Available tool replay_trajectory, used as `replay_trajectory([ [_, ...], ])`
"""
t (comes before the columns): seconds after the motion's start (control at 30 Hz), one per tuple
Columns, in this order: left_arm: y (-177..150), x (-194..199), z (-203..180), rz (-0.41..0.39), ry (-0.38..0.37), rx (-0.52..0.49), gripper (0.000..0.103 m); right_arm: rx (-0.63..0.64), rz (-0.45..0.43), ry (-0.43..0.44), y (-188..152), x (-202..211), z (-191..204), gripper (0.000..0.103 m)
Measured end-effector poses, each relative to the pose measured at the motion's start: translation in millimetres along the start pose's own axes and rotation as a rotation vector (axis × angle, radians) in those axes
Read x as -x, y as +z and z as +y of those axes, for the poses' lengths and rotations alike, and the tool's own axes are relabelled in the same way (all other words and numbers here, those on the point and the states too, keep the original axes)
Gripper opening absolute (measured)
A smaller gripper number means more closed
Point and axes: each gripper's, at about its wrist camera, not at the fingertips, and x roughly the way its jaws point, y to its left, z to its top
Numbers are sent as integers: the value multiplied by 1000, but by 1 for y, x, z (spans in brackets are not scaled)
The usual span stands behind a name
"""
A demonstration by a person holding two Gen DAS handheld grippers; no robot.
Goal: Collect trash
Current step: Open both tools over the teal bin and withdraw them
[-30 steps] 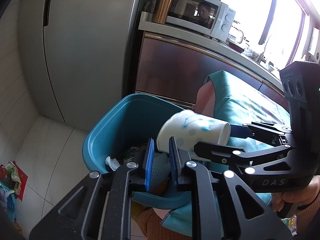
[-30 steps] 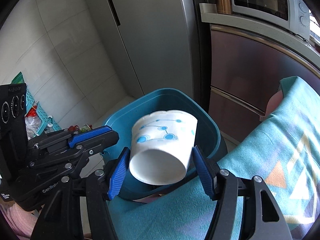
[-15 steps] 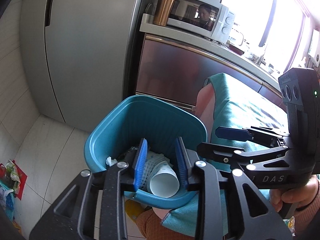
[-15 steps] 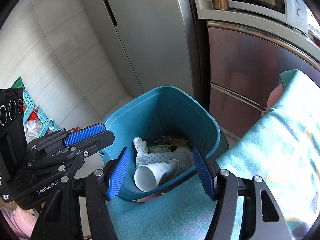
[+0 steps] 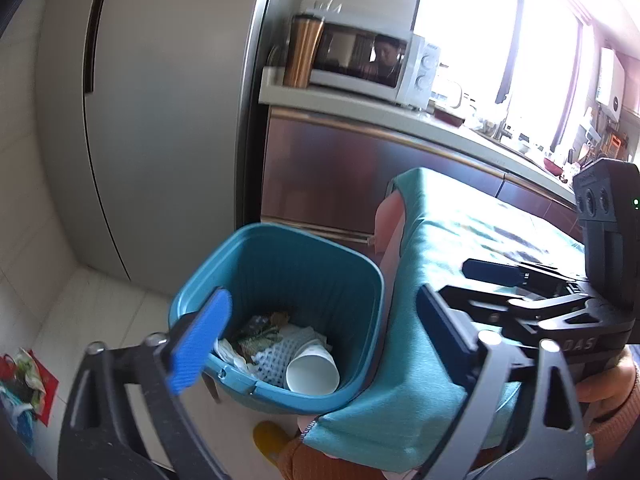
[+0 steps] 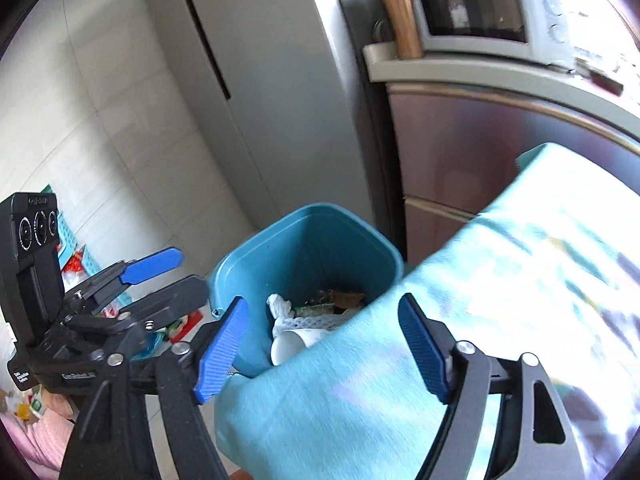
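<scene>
A teal trash bin [image 5: 280, 252] stands on the floor beside the table corner; it also shows in the right wrist view [image 6: 304, 236]. Inside it lie a white paper cup [image 5: 312, 374] on its side, white foam netting [image 5: 280, 350], tissue and wrappers. The cup [image 6: 290, 344] is partly hidden by the tablecloth in the right wrist view. My left gripper [image 5: 324, 340] is open and empty above the bin's near rim. My right gripper [image 6: 322, 348] is open and empty above the tablecloth edge and the bin. The right gripper also shows in the left wrist view [image 5: 492, 272].
A teal tablecloth [image 5: 448, 240] covers the table to the right of the bin. A grey fridge [image 5: 160, 100] stands behind the bin, next to a brown cabinet [image 5: 340, 176] with a microwave [image 5: 368, 64] and a copper tumbler [image 5: 302, 50]. Bags of litter [image 5: 24, 376] lie on the floor at left.
The right gripper opened and dropped the white cup into the bin. The left gripper's jaws spread wide. Both grippers rose and drew back from the bin.
</scene>
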Motion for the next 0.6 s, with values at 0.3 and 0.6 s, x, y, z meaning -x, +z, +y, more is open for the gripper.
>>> replay_trajectory([
  [0.3, -5, 32, -34, -123, 4, -35, 97, -45, -174, -158, -31, 59, -12, 96],
  [0.6, -9, 58, -83, -225, -19, -90, 97, -83, -331, -365, -72, 125, -26, 96],
])
